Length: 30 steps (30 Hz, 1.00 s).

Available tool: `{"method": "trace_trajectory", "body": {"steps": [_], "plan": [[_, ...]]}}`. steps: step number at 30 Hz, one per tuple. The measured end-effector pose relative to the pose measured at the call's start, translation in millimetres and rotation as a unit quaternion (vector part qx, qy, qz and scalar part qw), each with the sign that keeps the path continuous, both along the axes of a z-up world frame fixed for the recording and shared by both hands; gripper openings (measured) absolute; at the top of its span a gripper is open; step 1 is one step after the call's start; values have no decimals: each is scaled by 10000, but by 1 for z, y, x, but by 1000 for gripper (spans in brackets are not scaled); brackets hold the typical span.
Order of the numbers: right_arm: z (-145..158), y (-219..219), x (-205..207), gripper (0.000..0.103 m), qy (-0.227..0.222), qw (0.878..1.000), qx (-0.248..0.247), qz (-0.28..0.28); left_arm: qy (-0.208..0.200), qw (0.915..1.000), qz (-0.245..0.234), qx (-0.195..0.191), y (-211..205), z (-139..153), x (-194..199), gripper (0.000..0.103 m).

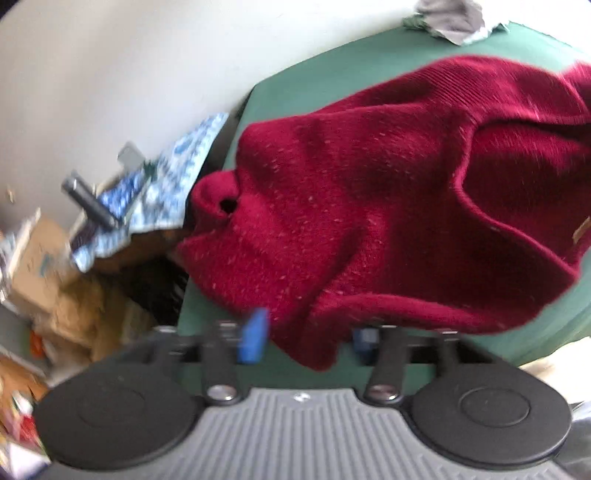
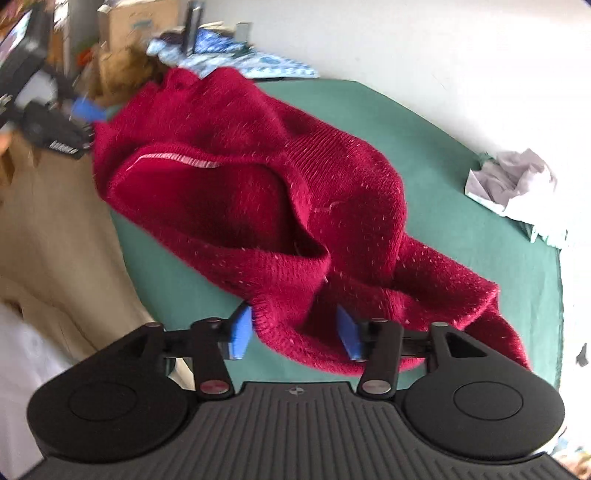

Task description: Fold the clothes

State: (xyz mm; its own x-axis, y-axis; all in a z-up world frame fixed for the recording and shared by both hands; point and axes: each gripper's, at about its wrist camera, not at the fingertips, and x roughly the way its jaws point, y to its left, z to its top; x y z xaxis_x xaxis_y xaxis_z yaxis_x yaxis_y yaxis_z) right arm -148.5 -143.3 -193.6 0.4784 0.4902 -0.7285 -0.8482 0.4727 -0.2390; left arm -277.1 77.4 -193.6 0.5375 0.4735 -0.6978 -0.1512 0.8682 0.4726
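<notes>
A dark red knit sweater lies bunched and crumpled on the green table. My left gripper stands open at the sweater's near edge. A loose fold hangs between its blue pads without being pinched. In the right wrist view the same sweater stretches away with its neck opening facing up. My right gripper is open too, with a thick fold of knit lying slack between its blue pads. The left gripper's blue pad also shows at the sweater's far left end.
A crumpled grey and white cloth lies near the table's far right edge. Off the table's left end are a blue patterned cloth, cardboard boxes and clutter. A pale wall backs the table.
</notes>
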Motion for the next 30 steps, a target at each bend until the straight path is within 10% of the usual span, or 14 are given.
{"method": "trace_trajectory", "body": {"steps": [8,10,12,15,20,25,30], "plan": [[-31,-5,-23,56,-1067,9873,-877,788,236,9990,-196,327,-7,-20,11,60],[-37,-2,-20,54,-1180,9846,-973,847,266,9992,-185,227,-6,-21,10,43],[-31,-2,-10,42,-748,9912,-759,785,209,9997,-20,-112,2,-13,10,13],[-12,-7,12,5,245,9981,-222,510,-201,9976,288,-591,22,13,10,12],[31,-16,43,5,625,9946,664,-495,-1052,9904,282,-853,47,66,5,12],[70,12,106,5,605,9857,1048,-1170,-1249,9872,103,-986,84,82,79,11],[163,54,222,5,-206,9575,1945,-2119,-2138,9748,-77,-639,120,160,206,12]]}}
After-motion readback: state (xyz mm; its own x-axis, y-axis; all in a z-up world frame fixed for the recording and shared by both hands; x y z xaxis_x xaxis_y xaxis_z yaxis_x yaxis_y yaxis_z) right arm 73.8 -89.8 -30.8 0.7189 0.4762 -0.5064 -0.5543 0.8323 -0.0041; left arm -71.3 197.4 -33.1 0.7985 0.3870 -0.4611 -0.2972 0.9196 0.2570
